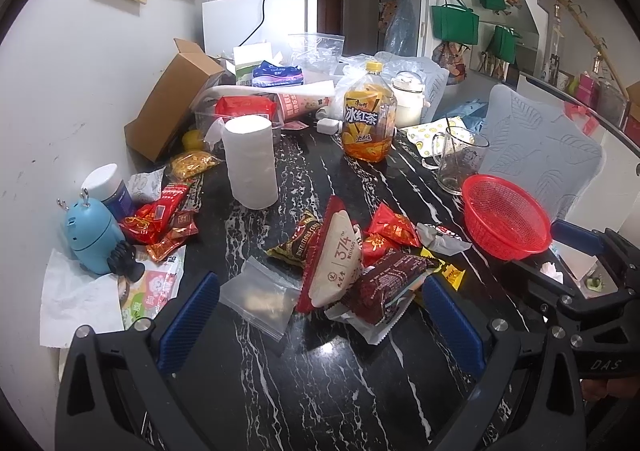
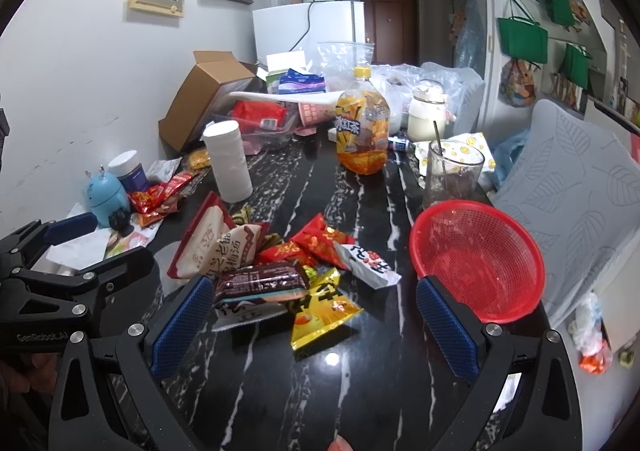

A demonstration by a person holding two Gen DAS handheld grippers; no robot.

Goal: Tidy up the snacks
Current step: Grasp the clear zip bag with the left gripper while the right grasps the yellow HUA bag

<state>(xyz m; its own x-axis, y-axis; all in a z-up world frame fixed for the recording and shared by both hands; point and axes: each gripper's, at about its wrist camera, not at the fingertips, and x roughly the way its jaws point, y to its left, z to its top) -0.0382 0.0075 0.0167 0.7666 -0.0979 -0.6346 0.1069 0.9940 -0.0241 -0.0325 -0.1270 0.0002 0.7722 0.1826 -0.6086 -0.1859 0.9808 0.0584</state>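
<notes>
one brown snack bar [image 1: 386, 281] – long axis slanting up-right.

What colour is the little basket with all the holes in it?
Red. The basket shows best in the right wrist view, sitting empty on the table.

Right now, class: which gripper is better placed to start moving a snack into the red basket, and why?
Right. The right gripper is open, with the yellow packet between its fingers and the red basket beside it.
</notes>
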